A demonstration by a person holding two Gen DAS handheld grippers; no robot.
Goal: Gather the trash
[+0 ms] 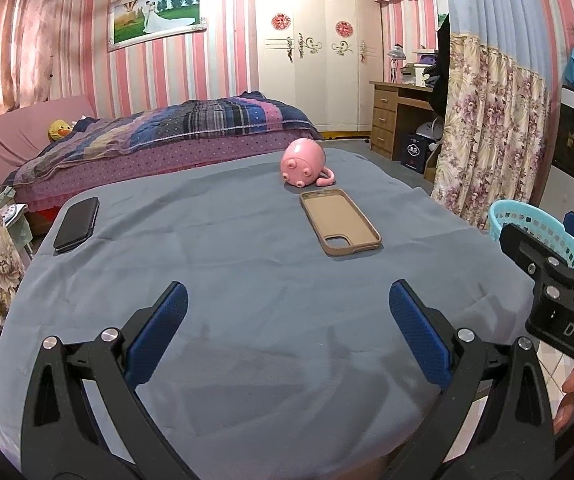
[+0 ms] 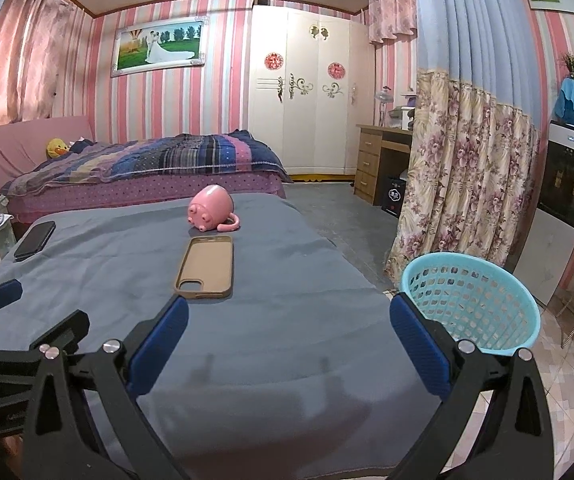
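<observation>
Here, a turquoise plastic waste basket with a perforated wall stands on the tiled floor just off the right edge of a table covered in grey-blue cloth. No scrap of trash can be made out on the cloth. Near the far middle of the table lies a tan phone case, inside facing up, and just beyond it a pink pig-shaped mug rests tipped on its side, handle to the right. A black phone lies at the far left edge.

The left gripper hovers over the near part of the table, its blue-padded fingers spread wide and holding nothing. The right gripper hangs beside it, nearer the basket, likewise released and empty. Beyond the table are a bed with a patchwork quilt, a white wardrobe and floral curtains.
</observation>
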